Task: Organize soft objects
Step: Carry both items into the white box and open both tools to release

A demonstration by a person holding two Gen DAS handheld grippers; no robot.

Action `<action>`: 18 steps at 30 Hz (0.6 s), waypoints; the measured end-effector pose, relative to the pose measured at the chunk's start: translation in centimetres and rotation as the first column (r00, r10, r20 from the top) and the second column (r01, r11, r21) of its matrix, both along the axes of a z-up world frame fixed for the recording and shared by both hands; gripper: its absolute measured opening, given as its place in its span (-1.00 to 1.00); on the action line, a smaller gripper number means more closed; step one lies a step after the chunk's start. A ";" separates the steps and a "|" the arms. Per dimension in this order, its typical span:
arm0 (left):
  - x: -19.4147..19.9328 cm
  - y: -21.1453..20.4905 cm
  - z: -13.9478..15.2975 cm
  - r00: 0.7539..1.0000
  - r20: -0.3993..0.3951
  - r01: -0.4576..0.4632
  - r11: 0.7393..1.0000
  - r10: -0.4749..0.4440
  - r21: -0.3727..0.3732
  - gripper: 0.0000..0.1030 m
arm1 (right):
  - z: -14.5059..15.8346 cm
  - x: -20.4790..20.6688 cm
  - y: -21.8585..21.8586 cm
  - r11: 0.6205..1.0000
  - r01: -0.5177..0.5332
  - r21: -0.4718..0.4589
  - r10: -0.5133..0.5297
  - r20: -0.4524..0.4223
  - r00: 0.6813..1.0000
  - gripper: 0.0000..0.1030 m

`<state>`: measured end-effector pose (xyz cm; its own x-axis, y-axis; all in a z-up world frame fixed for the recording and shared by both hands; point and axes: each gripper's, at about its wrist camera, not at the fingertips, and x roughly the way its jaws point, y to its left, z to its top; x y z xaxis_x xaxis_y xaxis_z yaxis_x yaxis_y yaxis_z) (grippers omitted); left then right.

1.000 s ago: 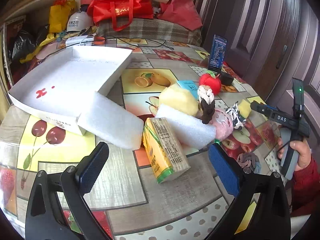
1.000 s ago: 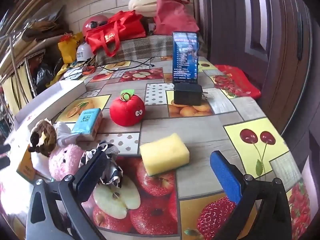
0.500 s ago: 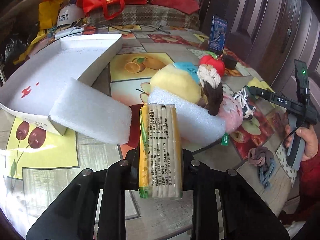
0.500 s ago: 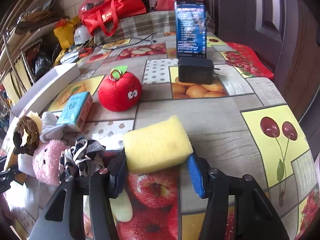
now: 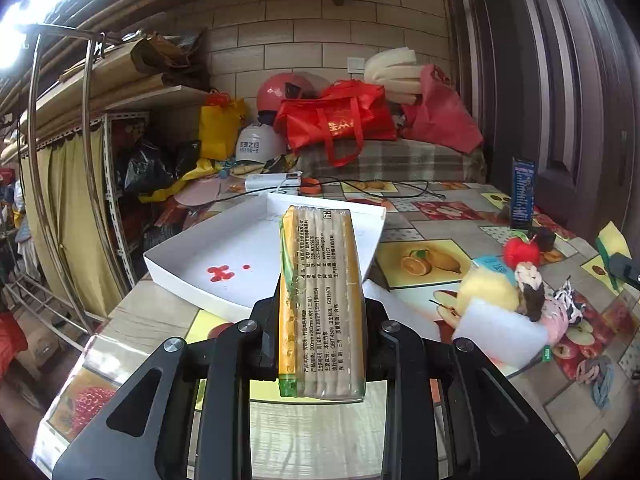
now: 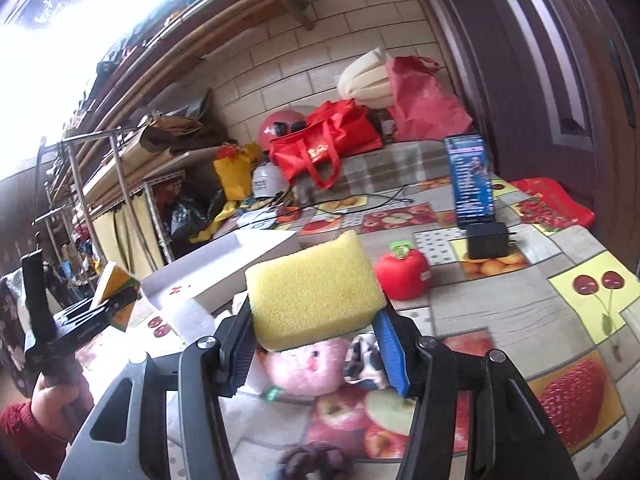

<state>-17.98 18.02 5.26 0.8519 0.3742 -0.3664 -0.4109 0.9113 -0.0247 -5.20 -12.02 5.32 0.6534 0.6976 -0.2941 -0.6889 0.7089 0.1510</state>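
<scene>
Both tongs have lifted their loads off the table [image 5: 440, 236]: left tongs [image 5: 320, 344] clamp the tissue pack [image 5: 320, 300], right tongs [image 6: 316, 356] squeeze the yellow sponge [image 6: 312, 288]. Each is held clear of the clutter, probably for carrying to the white tray [image 5: 224, 248] at 11 o'clock.

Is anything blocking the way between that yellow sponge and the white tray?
Nothing visible blocks it. The right tongs hold the yellow sponge lifted above the toys, and the white tray lies open beyond it.
</scene>
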 end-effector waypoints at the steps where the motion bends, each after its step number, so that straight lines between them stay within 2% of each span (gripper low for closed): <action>1: 0.1 0.7 -0.1 1.000 0.007 -0.017 1.000 0.017 0.009 -0.52 | -0.1 -0.3 1.1 1.000 -0.019 -0.013 0.019 0.008 1.000 0.05; 5: 0.6 3.7 -0.3 0.998 0.012 -0.065 0.997 0.065 0.038 -0.52 | 0.3 -1.0 4.9 0.995 -0.093 -0.028 0.093 0.016 0.996 0.05; 8: 1.7 6.5 -0.9 0.995 -0.008 -0.096 0.995 0.096 -0.009 -0.52 | 0.4 -1.7 7.6 0.988 -0.149 -0.031 0.149 -0.011 0.989 0.05; 10: 1.9 7.8 -0.8 0.993 0.003 -0.120 0.993 0.120 -0.014 -0.52 | 0.5 -2.2 9.3 0.984 -0.175 -0.041 0.174 -0.012 0.985 0.05; 13: 2.6 9.1 -0.7 0.992 0.007 -0.128 0.992 0.128 -0.011 -0.52 | 0.4 -2.7 12.0 0.979 -0.192 -0.067 0.193 0.008 0.981 0.05; 18: 4.0 10.0 -0.8 0.993 -0.005 -0.114 0.993 0.114 -0.014 -0.52 | -0.3 -2.2 15.7 0.976 -0.192 -0.102 0.192 -0.011 0.981 0.05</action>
